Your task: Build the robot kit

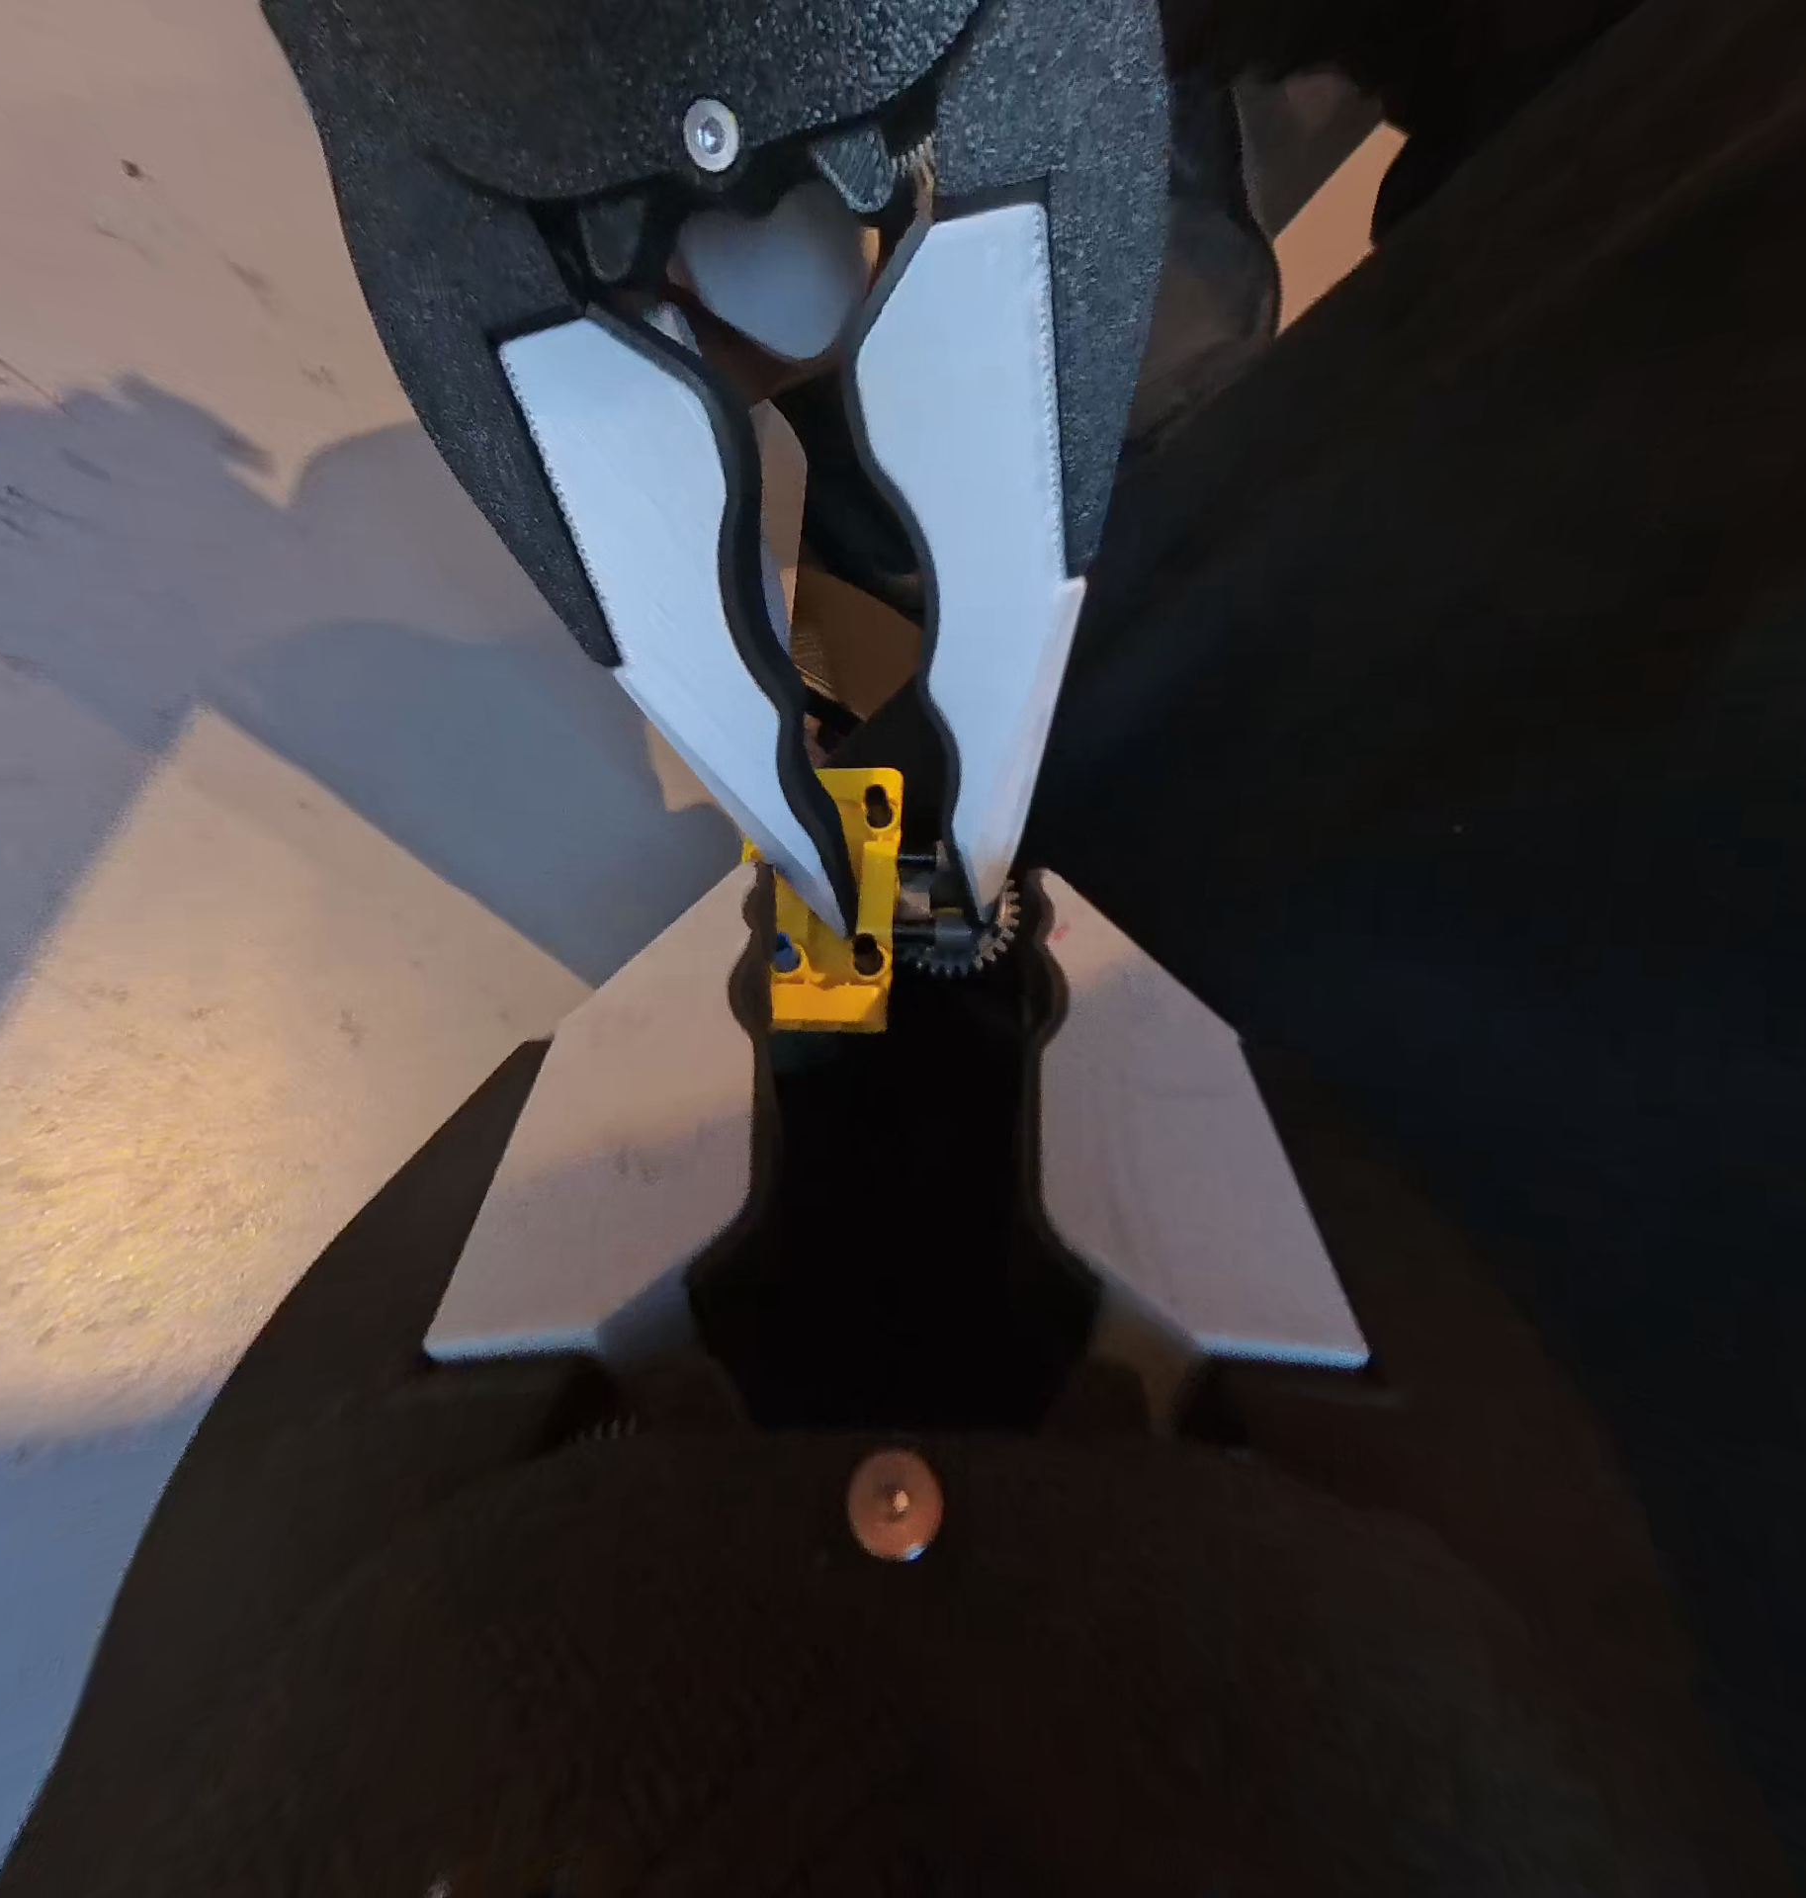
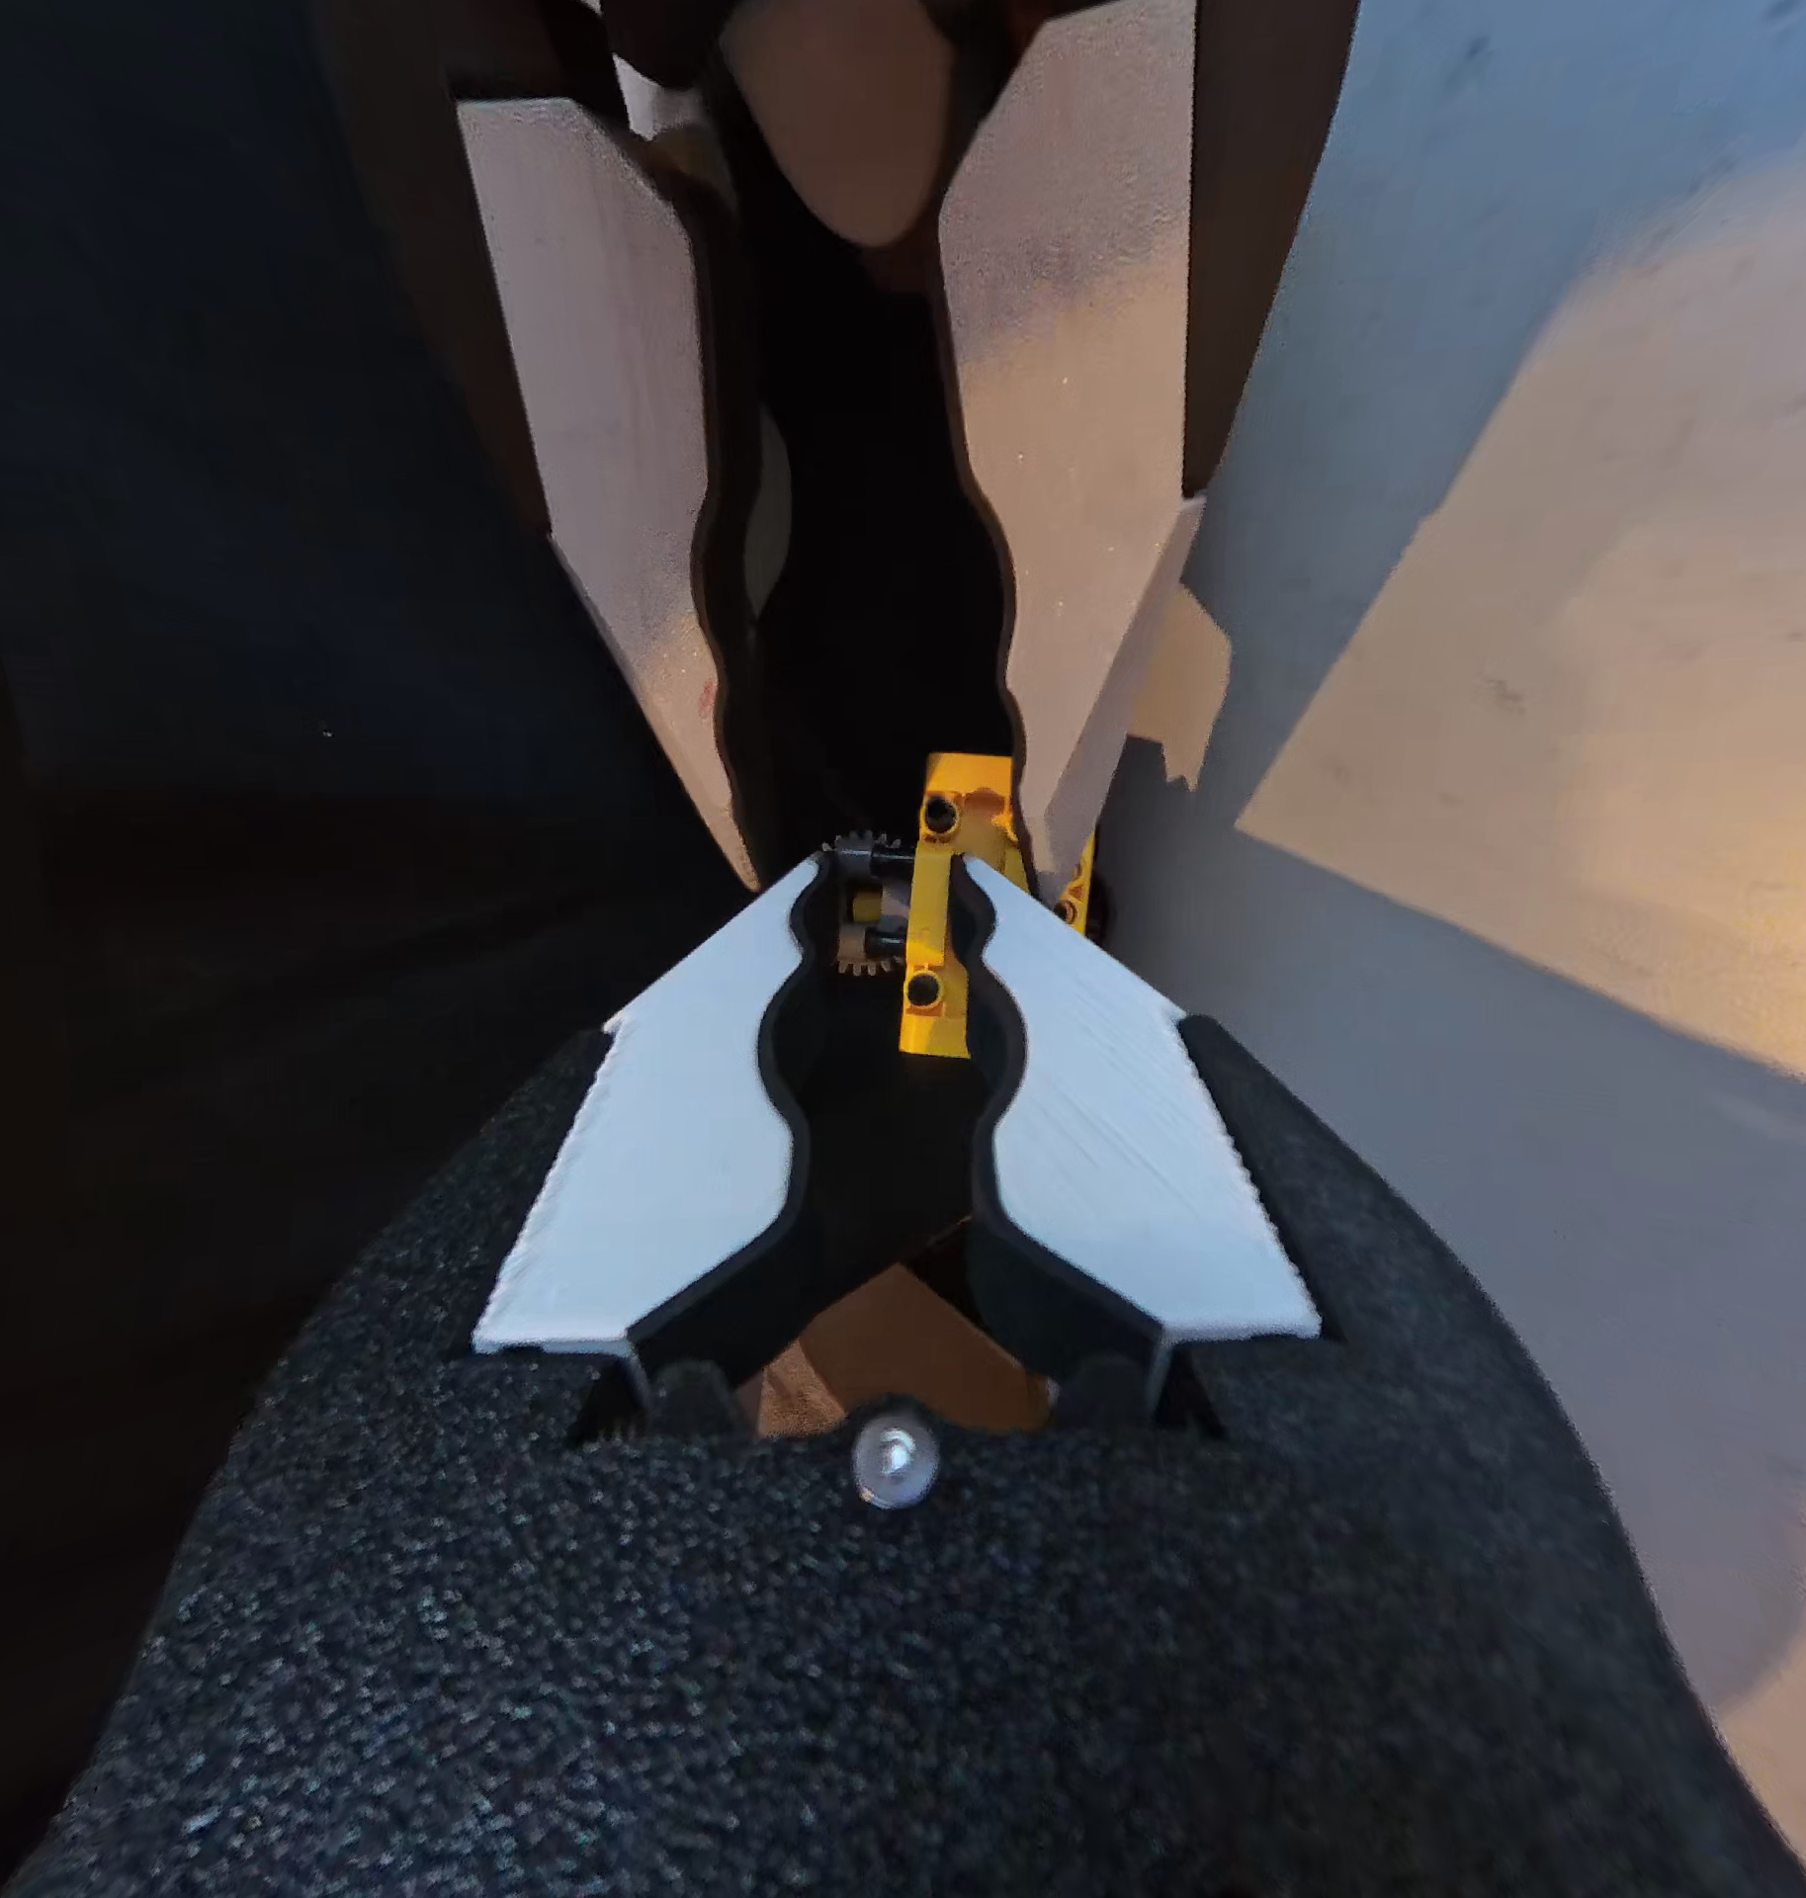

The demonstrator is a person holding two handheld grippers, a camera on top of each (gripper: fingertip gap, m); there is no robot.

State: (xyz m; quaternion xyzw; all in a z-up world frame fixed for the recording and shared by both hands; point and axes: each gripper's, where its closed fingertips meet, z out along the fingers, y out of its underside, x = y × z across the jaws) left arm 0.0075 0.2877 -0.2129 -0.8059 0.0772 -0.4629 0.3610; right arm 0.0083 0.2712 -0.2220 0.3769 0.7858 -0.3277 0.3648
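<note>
A small yellow toy-brick assembly [image 1: 832, 986] with black gears [image 1: 965, 955] and a blue pin [image 1: 781, 951] hangs between both grippers, which face each other. My left gripper [image 1: 898, 883], dark in shadow, comes from below and its tips bracket the assembly from both sides. My right gripper [image 1: 909, 919], with white fingers [image 1: 631, 514], comes from above. In the right wrist view, my right gripper [image 2: 893, 868] closes on the yellow beam [image 2: 929, 924] and the gears [image 2: 862, 904]. The left gripper [image 2: 904, 868] reaches in from the top.
A pale scuffed tabletop [image 1: 159, 1027] lies under the grippers, with sunlit patches and gripper shadows; it also shows in the right wrist view [image 2: 1494, 822]. A large dark mass [image 1: 1494, 719] fills the side of each view. Left and right tips are no more than a few centimetres apart.
</note>
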